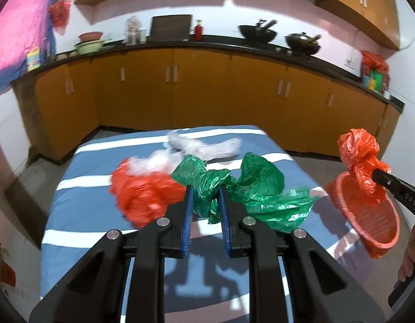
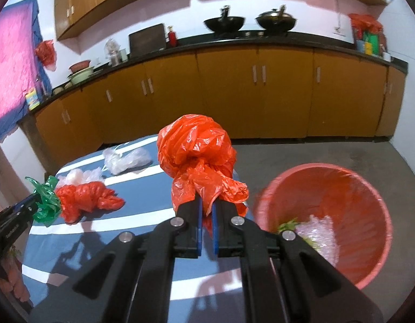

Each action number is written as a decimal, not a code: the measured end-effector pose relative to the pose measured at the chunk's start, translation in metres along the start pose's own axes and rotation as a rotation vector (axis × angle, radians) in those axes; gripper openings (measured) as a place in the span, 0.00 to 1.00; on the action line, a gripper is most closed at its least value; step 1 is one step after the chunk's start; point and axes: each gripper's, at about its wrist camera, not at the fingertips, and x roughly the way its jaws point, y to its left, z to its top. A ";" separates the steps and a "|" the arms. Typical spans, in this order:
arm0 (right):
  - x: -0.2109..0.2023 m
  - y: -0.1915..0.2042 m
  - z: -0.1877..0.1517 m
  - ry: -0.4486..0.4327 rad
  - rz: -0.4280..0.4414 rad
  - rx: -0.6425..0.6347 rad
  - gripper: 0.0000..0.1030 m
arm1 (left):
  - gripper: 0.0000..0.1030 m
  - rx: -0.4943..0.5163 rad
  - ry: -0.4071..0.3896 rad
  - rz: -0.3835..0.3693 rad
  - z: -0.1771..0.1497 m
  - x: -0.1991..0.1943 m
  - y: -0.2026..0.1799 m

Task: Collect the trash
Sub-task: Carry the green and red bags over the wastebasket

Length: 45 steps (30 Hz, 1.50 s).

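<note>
My left gripper (image 1: pixel 206 196) is shut on a crumpled green plastic bag (image 1: pixel 250 185) and holds it over the blue-and-white striped table (image 1: pixel 80 215). My right gripper (image 2: pixel 206 206) is shut on a knotted orange plastic bag (image 2: pixel 196 158), held up beside the pink trash basket (image 2: pixel 369 188). The basket holds some clear plastic and green scraps (image 2: pixel 315 234). Another orange bag (image 2: pixel 86 196) and two clear plastic bags (image 2: pixel 126 160) lie on the table. In the left wrist view the right gripper's orange bag (image 1: pixel 361 158) hangs above the basket (image 1: pixel 369 215).
Orange kitchen cabinets (image 1: pixel 180 88) with a black countertop run behind the table, with woks (image 1: pixel 257 33) and bowls on it. Grey floor (image 2: pixel 342 150) lies between the table and the cabinets. A pink cloth (image 2: pixel 10 67) hangs at the left.
</note>
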 end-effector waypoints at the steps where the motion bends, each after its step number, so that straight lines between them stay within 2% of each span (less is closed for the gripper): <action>1: -0.006 -0.008 0.001 -0.008 -0.011 0.010 0.07 | 0.18 0.007 -0.002 -0.010 0.001 0.000 -0.007; 12: -0.035 -0.081 -0.002 -0.049 -0.112 0.099 0.07 | 0.18 0.089 0.001 -0.115 0.010 0.007 -0.083; 20: -0.038 -0.125 -0.013 -0.042 -0.175 0.168 0.07 | 0.18 0.130 0.020 -0.170 0.006 0.013 -0.122; 27: -0.036 -0.147 -0.023 -0.032 -0.208 0.198 0.07 | 0.18 0.131 0.041 -0.224 0.004 0.020 -0.148; 36: -0.034 -0.173 -0.026 -0.032 -0.247 0.234 0.07 | 0.18 0.213 0.054 -0.300 -0.001 0.033 -0.206; 45: -0.025 -0.191 -0.028 -0.025 -0.263 0.258 0.07 | 0.18 0.285 0.089 -0.333 -0.011 0.059 -0.252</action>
